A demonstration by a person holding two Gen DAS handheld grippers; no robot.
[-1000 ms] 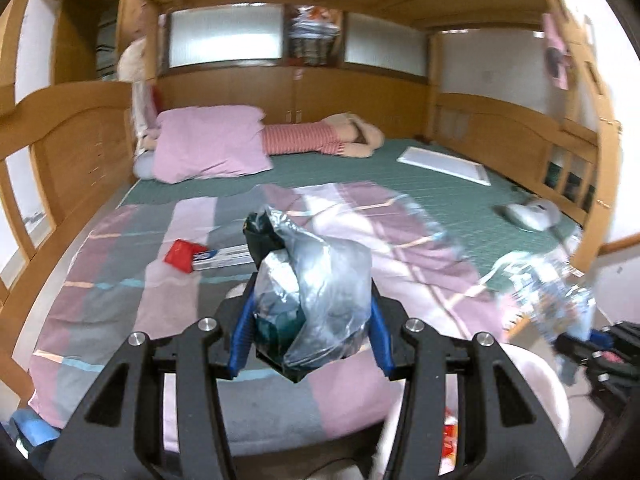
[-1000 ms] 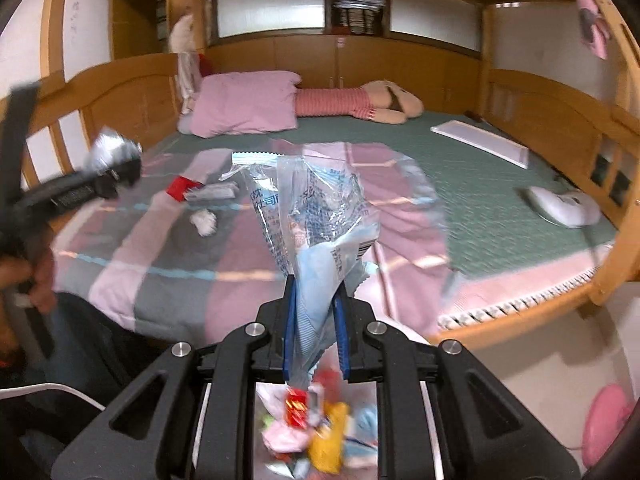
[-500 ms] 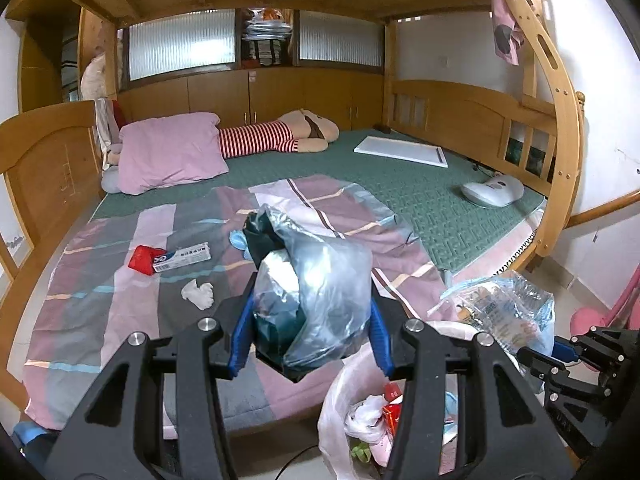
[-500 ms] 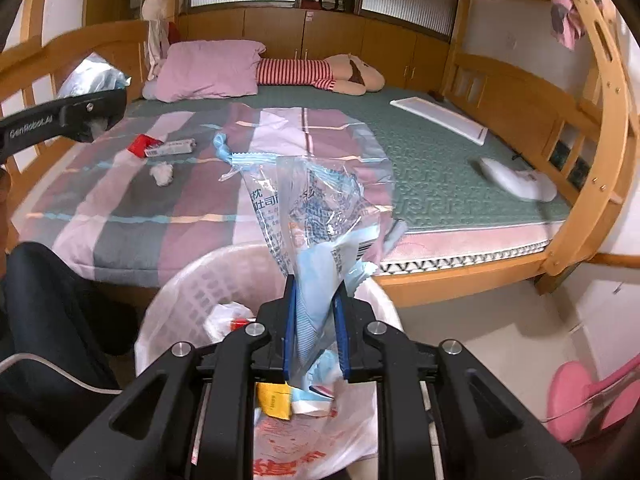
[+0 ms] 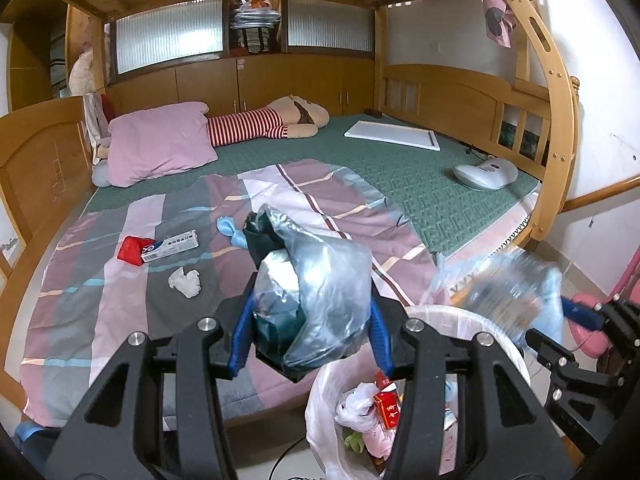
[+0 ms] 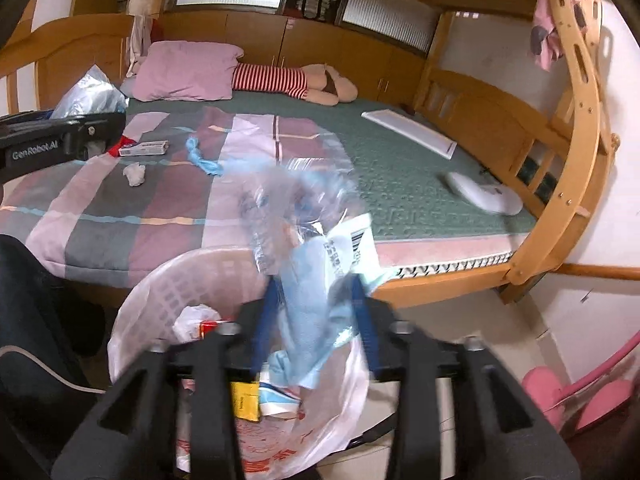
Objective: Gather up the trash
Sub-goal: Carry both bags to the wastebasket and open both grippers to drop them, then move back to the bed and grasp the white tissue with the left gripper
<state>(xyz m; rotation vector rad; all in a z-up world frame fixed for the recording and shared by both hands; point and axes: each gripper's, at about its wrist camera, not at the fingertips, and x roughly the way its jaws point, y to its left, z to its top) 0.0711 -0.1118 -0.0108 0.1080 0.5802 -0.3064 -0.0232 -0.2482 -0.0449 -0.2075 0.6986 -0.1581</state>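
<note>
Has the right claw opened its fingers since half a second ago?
Yes. The right claw now has its fingers spread wider, and the clear wrapper sits loose between them, above the trash basket.

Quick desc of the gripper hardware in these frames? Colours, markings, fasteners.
Both are alike: the left gripper and right gripper have matte black angular frames with triangular cut-outs, round silver bolt heads, and blue fingers. Seen from the right wrist view, the left gripper's black side carries white "GenRobot.AI" lettering. No cables or sleeves are clearly visible on either.
</note>
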